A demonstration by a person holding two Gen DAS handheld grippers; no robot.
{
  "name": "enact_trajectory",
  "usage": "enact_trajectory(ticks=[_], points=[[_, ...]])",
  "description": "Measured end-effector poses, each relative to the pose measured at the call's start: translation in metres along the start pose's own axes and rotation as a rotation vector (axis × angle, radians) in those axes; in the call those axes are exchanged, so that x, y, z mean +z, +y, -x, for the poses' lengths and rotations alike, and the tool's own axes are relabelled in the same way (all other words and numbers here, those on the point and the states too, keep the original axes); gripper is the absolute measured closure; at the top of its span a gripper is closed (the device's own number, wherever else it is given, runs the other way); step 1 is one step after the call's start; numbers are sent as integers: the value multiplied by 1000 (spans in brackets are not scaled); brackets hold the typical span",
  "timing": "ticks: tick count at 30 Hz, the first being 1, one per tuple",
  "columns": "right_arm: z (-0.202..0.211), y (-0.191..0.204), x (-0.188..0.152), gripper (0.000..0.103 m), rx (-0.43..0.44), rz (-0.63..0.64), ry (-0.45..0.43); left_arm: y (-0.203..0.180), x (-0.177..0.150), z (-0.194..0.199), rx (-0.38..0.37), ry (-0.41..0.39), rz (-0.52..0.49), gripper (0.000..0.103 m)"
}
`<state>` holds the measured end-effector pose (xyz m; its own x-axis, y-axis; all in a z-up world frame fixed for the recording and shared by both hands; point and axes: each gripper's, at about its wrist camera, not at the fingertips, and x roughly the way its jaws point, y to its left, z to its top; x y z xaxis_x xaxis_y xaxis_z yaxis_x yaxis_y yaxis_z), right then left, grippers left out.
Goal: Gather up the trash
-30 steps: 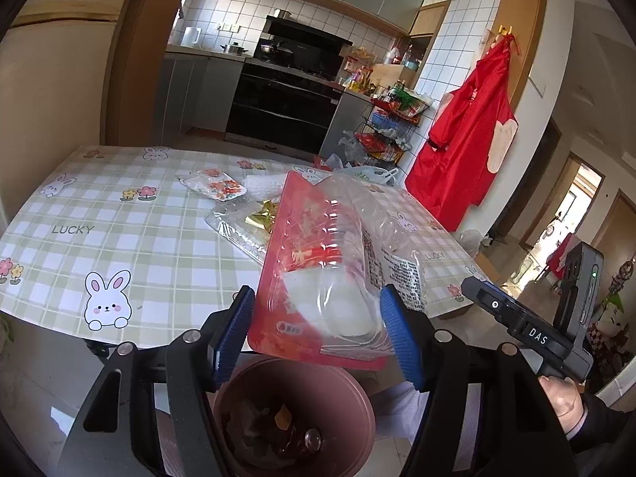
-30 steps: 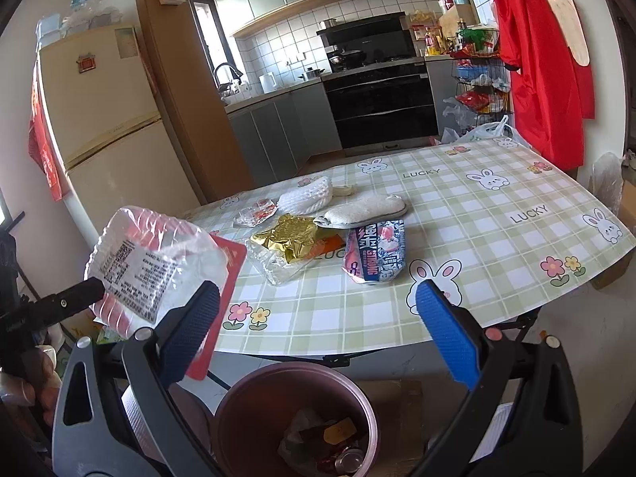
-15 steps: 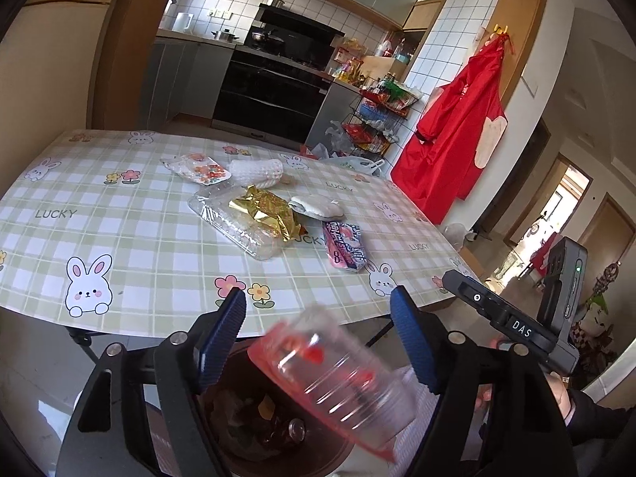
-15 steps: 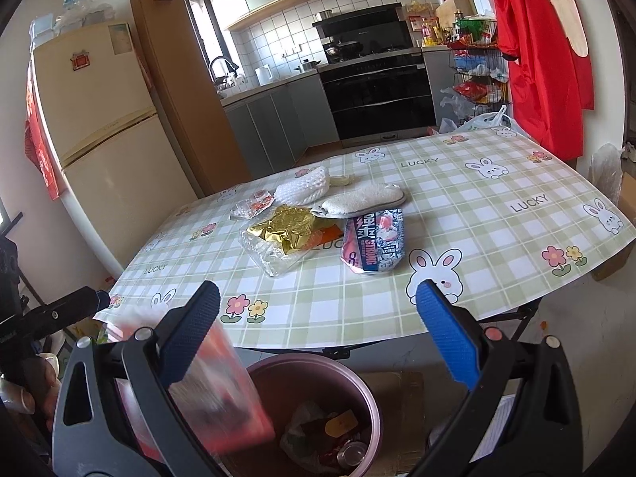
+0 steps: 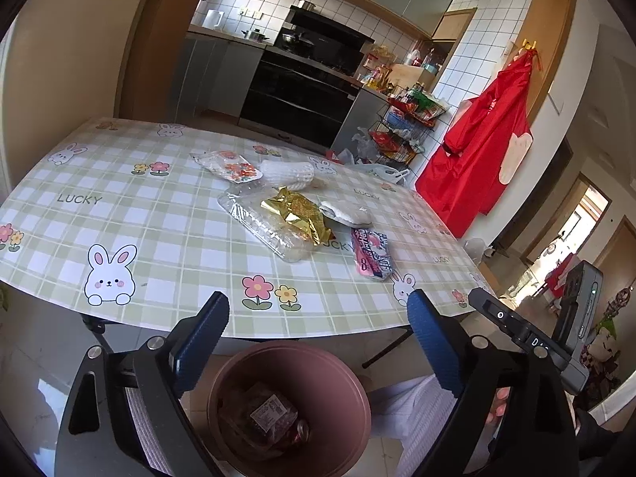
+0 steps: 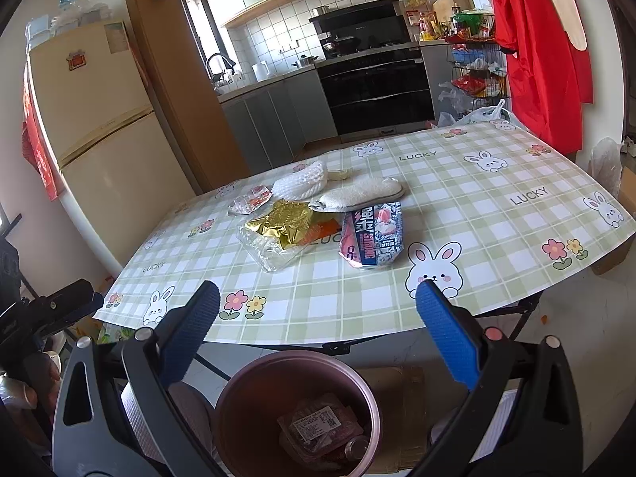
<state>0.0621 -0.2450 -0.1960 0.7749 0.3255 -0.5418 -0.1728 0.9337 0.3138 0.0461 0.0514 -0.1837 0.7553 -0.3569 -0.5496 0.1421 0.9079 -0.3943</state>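
My left gripper (image 5: 316,338) is open and empty above the pink trash bin (image 5: 230,373). A clear-and-red package (image 5: 264,417) lies inside the bin, and also shows in the right wrist view (image 6: 318,425). My right gripper (image 6: 318,330) is open and empty over the same bin (image 6: 238,393). On the checked table (image 5: 119,222) lie a clear tray (image 5: 258,222) with a gold wrapper (image 5: 296,214), a pink and blue packet (image 5: 371,254), a white foam net (image 5: 286,171), a white pad (image 5: 346,212) and a small clear bag (image 5: 226,165).
The table edge is just beyond the bin. A red apron (image 5: 481,151) hangs on the right wall. A wire rack (image 5: 401,131) and a black oven (image 5: 302,91) stand behind the table. A fridge (image 6: 99,131) stands at the left.
My left gripper opened and let go of the clear-and-red package. The package fell into the bin. The right gripper stayed open and hardly moved.
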Motion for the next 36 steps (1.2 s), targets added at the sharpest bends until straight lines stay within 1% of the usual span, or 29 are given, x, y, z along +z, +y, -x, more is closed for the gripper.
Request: enact_trajectory(ticks=[12, 22, 25, 28, 32, 36], points=[[-6, -7, -4, 5, -9, -14, 22, 11, -2, -7, 38, 29, 41, 13], [-27, -26, -10, 5, -47, -38, 73, 23, -7, -27, 76, 71, 62, 13], [-37, -34, -9, 5, -60, -38, 88, 26, -8, -34, 85, 85, 61, 13], [-50, -40, -7, 5, -37, -23, 110, 29, -9, -42, 92, 103, 67, 13], [-71, -43, -1, 5, -28, 30, 132, 32, -10, -53, 104, 127, 68, 13], [-96, -53, 11, 5, 4, 27, 145, 35, -8, -64, 117, 139, 64, 13]])
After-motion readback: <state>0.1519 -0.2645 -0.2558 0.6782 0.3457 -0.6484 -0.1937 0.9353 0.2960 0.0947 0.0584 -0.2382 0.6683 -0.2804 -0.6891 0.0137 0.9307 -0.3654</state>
